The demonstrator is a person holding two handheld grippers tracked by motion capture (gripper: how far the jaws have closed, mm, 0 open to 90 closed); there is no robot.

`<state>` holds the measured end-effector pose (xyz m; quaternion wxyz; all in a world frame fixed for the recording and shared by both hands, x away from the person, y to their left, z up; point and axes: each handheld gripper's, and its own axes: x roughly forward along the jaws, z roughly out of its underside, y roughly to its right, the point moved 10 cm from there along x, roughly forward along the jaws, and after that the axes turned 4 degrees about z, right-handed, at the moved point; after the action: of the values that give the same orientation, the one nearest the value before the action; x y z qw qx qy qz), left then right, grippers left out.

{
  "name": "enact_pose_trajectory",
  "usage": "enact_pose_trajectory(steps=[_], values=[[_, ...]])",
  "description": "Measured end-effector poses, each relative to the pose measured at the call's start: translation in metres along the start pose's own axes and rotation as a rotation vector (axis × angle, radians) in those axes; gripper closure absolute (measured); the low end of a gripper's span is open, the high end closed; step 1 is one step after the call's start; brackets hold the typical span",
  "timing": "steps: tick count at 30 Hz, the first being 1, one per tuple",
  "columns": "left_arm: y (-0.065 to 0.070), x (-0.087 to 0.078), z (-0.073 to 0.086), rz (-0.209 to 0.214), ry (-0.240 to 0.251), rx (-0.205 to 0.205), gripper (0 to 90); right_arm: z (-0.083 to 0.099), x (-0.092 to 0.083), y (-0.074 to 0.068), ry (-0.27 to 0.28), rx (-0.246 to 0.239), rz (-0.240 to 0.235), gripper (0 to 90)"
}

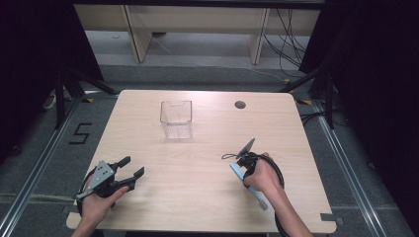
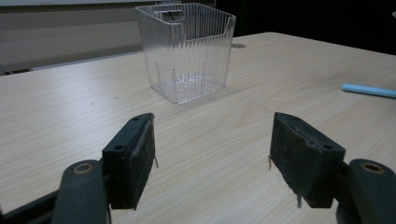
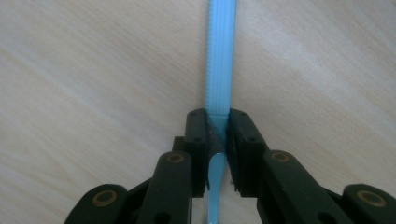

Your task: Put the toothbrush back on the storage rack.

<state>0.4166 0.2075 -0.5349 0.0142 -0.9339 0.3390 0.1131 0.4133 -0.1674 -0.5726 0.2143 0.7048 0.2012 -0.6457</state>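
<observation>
A light blue strip-like object (image 3: 219, 70), long and flat with a ridged edge, lies along the wooden table (image 1: 207, 148). My right gripper (image 3: 217, 126) is shut on it, both black jaws pressing its sides. In the high view the blue strip (image 1: 257, 192) runs under the person's right hand, where the right gripper (image 1: 245, 163) points down at the table. My left gripper (image 1: 132, 167) rests at the table's front left, jaws wide open and nothing between them (image 2: 212, 149). A clear ribbed plastic box (image 1: 176, 119) stands upright at the table's middle rear (image 2: 187, 51). The blue strip's end (image 2: 369, 90) shows at the right.
A round cable hole (image 1: 240, 104) sits near the table's far edge. Black stands (image 1: 64, 89) and cables flank the table on the floor. A "5" is marked on the floor (image 1: 80, 133) at left.
</observation>
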Motion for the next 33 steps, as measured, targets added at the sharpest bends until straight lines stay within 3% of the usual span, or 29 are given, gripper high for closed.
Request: enact_pose_trajectory(steps=[2,3,4,7,8,9,10,12,13,14,16,17,19,22,24,28,30,31,32,33], values=[[0.005,0.003,-0.002,0.037,0.007,-0.005,30.5,0.002,-0.004,-0.005,-0.016,-0.010,-0.017,79.2],[0.007,0.002,-0.001,0.047,-0.016,-0.001,30.6,0.002,-0.006,-0.008,-0.006,-0.022,-0.032,79.2],[0.009,0.003,-0.001,0.069,-0.027,0.008,31.7,0.002,-0.007,-0.006,0.008,-0.091,-0.035,79.2],[0.017,0.006,-0.002,0.143,-0.053,0.024,37.2,0.004,-0.012,-0.011,-0.005,-0.100,-0.027,79.2],[0.020,0.008,-0.003,0.168,-0.054,0.027,37.3,0.006,-0.015,-0.016,-0.015,-0.100,-0.050,79.2],[0.020,0.008,-0.003,0.168,-0.054,0.027,37.4,0.006,-0.015,-0.016,-0.015,-0.100,-0.050,79.2],[0.024,0.010,-0.003,0.197,-0.082,0.046,37.3,0.003,-0.016,-0.016,0.019,-0.153,-0.053,79.2],[0.032,0.013,-0.003,0.246,-0.101,0.068,37.2,0.002,-0.017,-0.014,0.030,-0.216,-0.040,79.2],[0.032,0.013,-0.003,0.246,-0.101,0.068,36.9,0.001,-0.017,-0.015,0.039,-0.240,-0.038,79.2],[0.039,0.015,-0.004,0.294,-0.127,0.117,36.4,0.001,-0.018,-0.013,0.041,-0.280,-0.025,79.2],[0.048,0.017,-0.006,0.337,-0.146,0.184,35.9,0.001,-0.019,-0.014,0.051,-0.323,-0.019,79.2],[0.051,0.018,-0.007,0.355,-0.149,0.196,35.9,0.001,-0.021,-0.018,0.053,-0.403,-0.011,79.2],[0.057,0.020,-0.007,0.384,-0.178,0.239,36.2,0.002,-0.021,-0.026,0.066,-0.481,-0.072,79.2],[0.067,0.024,-0.010,0.423,-0.187,0.257,37.1,0.002,-0.023,-0.034,0.073,-0.511,-0.051,79.2],[0.074,0.026,-0.012,0.447,-0.192,0.272,38.1,-0.002,-0.025,-0.041,0.117,-0.570,-0.079,79.2],[0.088,0.029,-0.016,0.505,-0.205,0.290,39.8,-0.002,-0.029,-0.047,0.100,-0.641,-0.053,79.2],[0.092,0.029,-0.017,0.523,-0.213,0.303,40.3,-0.001,-0.029,-0.050,0.091,-0.653,-0.057,79.2],[0.099,0.029,-0.019,0.558,-0.237,0.325,41.2,-0.001,-0.029,-0.054,0.079,-0.702,-0.063,79.2],[0.099,0.029,-0.019,0.558,-0.237,0.325,41.5,-0.001,-0.029,-0.056,0.077,-0.715,-0.066,79.2],[0.108,0.030,-0.020,0.598,-0.254,0.343,41.8,-0.001,-0.029,-0.057,0.071,-0.738,-0.069,79.2]])
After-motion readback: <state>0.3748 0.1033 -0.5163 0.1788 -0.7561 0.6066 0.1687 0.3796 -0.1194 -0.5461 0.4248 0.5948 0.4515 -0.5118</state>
